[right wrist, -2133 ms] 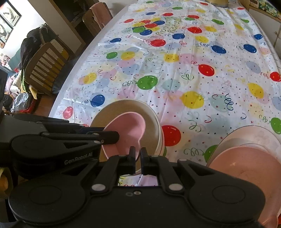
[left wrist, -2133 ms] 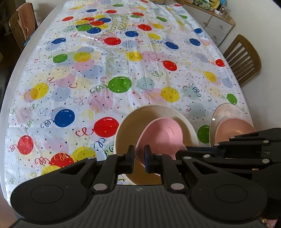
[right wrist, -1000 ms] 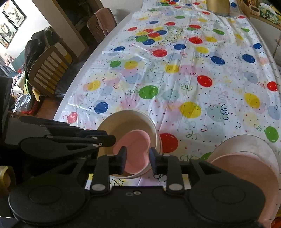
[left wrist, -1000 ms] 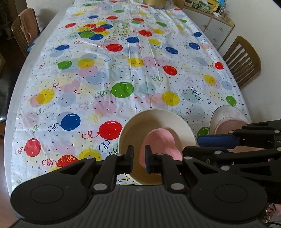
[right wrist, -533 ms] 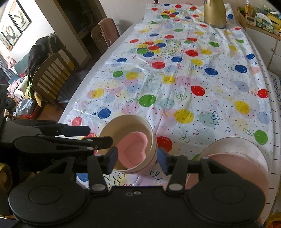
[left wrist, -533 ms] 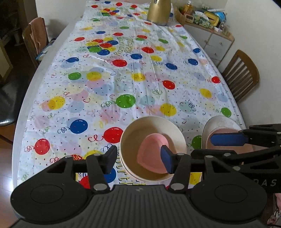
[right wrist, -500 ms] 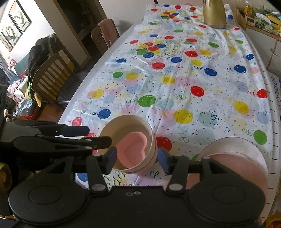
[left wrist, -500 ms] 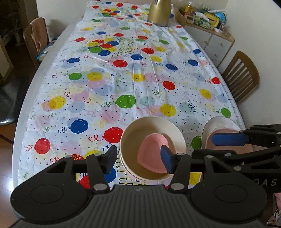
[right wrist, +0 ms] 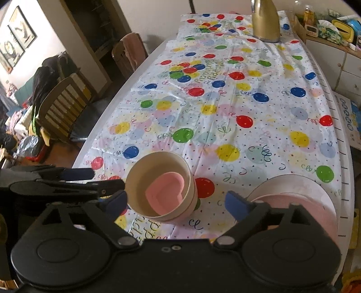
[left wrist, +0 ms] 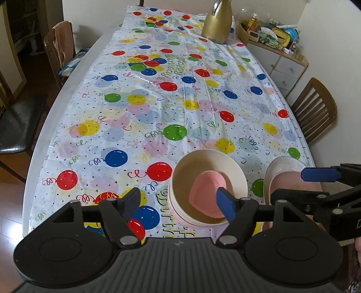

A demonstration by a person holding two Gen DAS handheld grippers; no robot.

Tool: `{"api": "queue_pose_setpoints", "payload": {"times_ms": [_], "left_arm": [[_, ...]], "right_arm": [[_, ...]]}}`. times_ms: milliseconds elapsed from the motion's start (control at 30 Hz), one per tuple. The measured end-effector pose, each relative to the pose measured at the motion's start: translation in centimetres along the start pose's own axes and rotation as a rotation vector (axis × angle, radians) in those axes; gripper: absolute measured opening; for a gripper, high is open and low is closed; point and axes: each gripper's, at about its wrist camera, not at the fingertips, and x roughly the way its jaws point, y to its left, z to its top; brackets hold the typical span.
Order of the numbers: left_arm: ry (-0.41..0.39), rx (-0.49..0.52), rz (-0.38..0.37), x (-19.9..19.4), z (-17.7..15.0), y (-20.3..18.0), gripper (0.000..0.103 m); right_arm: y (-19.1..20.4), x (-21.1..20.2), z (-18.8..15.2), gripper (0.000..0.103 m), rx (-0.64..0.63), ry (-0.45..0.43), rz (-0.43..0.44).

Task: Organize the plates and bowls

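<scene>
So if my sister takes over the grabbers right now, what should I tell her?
Left gripper: open, holding nothing, raised above the near end of the table.
Right gripper: open too, empty, beside it.
The pink heart-shaped dish lies inside the cream bowl, which is nested in a pink bowl near the table edge.
To the right, a pink plate lies on a pale plate.
Done: bowls look stacked, plates look stacked.
Left: probably nothing on the table; I see no other loose dishes, only a gold kettle at the far end.
</scene>
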Motion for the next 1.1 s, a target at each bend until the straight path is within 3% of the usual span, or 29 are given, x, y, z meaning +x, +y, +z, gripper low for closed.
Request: {"api": "queue_pose_setpoints", "payload": {"times_ms": [533, 800, 1100], "left_arm": [[0.105, -0.078, -0.058, 4.8, -0.2, 3.2, 0.077], [0.147, -0.061, -0.089, 7.4, 0.2, 3.1, 0.077], [0.197, -0.043, -0.122, 9.5, 0.1, 3.1, 0.077]], "right_arm": [[-1.2, 5.2, -0.3, 0.093, 0.225, 0.074, -0.085], [-2.0, 7.7, -0.7, 0.076, 0.348, 0.089, -0.146], [-1.3, 9.2, -0.5, 0.070, 0.380, 0.101, -0.169]]}}
